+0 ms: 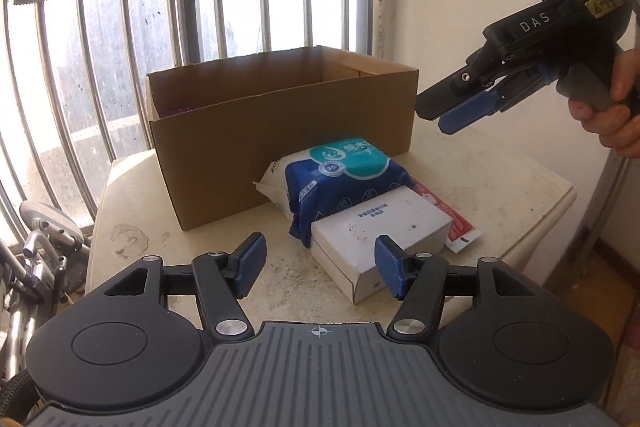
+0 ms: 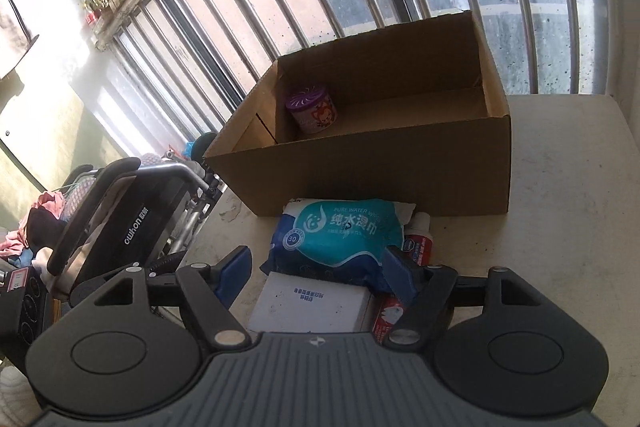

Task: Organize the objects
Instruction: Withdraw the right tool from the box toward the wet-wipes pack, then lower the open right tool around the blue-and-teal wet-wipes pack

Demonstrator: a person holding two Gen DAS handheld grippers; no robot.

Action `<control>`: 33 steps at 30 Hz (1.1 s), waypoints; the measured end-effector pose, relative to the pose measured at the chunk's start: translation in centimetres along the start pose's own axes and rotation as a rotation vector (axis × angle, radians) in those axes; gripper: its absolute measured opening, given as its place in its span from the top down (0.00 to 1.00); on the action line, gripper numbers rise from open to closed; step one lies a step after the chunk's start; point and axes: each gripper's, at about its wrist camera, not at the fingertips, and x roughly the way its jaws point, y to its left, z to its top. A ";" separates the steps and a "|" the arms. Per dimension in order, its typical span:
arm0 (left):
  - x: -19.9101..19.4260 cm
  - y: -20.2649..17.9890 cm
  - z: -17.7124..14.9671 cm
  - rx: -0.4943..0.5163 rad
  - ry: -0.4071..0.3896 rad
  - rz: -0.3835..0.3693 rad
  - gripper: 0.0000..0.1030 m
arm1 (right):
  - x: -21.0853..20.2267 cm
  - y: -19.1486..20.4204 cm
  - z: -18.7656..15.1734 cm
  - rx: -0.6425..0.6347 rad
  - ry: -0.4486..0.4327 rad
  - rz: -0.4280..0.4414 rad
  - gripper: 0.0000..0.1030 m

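Here we are holding the left tool (image 1: pixel 320 267) and right tool (image 2: pixel 320 273) part open and empty above the bench (image 1: pixel 500 187), where a wipes pack (image 1: pixel 344 175) is lying on a white box (image 1: pixel 380 235) before the cardboard box (image 1: pixel 280 115) containing a purple jar (image 2: pixel 311 111).

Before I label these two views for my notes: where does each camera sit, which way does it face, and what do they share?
Left wrist: on the left hand-held gripper, looking down its open fingers at the white box and cardboard box; the right hand-held gripper and a hand show.
Right wrist: on the right hand-held gripper, higher, looking into the cardboard box at a purple jar.
Shared: wet wipes pack, white box, cardboard box, table.
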 end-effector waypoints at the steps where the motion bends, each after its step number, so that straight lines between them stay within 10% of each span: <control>1: 0.4 0.1 -0.5 -0.008 0.006 -0.010 0.41 | 0.3 -0.5 -0.6 0.012 0.008 0.006 0.27; 19: 4.2 -0.3 -1.6 -0.087 0.038 -0.151 0.52 | 4.9 -1.3 -3.7 0.051 0.131 0.039 0.39; 33: 2.1 3.1 -2.5 -0.112 0.055 -0.046 0.52 | 8.0 2.6 -3.6 0.003 0.158 0.091 0.39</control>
